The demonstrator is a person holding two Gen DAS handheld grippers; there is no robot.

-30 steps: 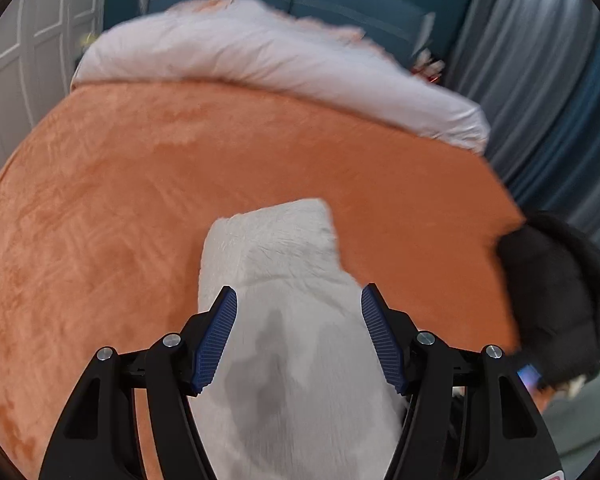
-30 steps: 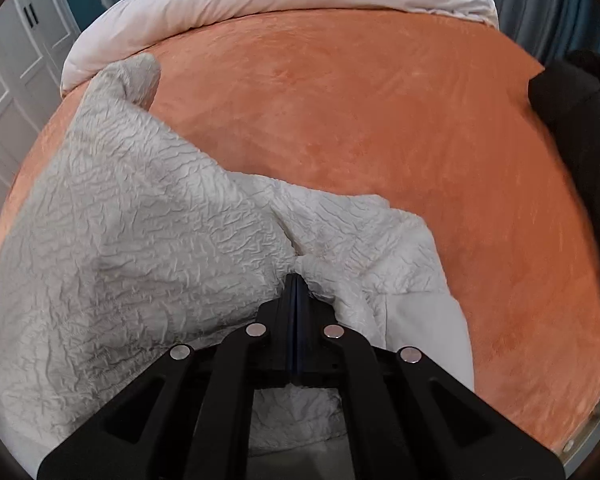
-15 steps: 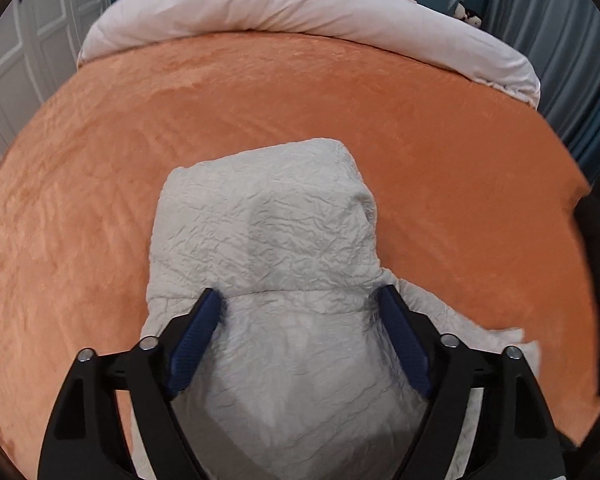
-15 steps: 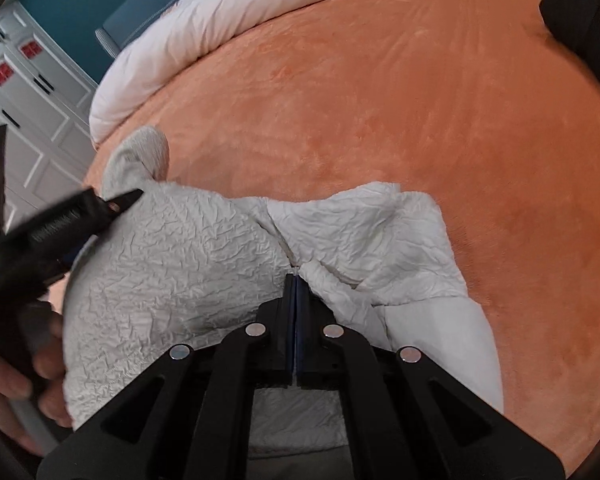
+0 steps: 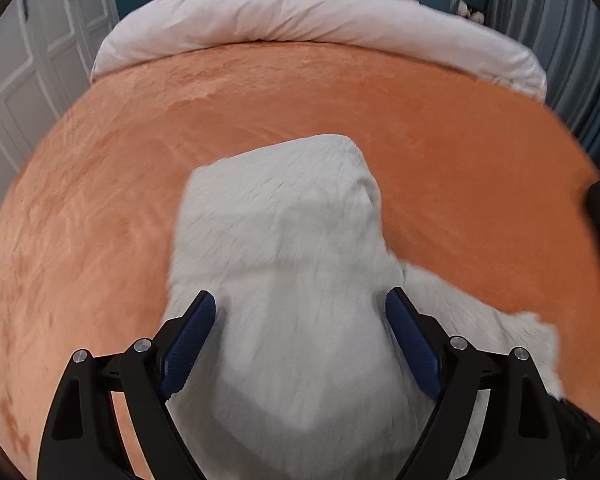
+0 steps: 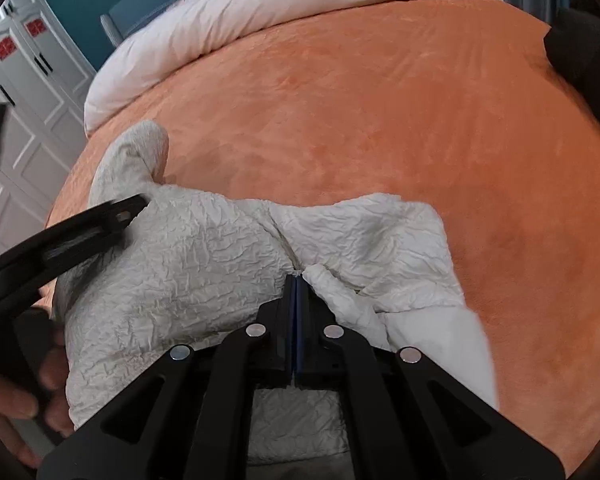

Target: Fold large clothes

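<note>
- Orange bedspread [image 6: 380,120], white duvet [image 5: 300,20] at far end.
- Left gripper [image 5: 300,304] spread wide over crinkled white garment [image 6: 188,264].
- Right gripper [image 6: 296,280] pinched onto garment fold.
- Black clothing [image 6: 580,52] lies well apart.

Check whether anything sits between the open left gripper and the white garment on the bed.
Nothing visible does. The left gripper is open with the white garment directly between and below its fingers, on the orange bedspread. The right gripper is shut on the same garment.

right claw [image 6: 296,280] clamped — white garment [image 6: 204,264], orange bedspread [image 6: 380,120]
</note>
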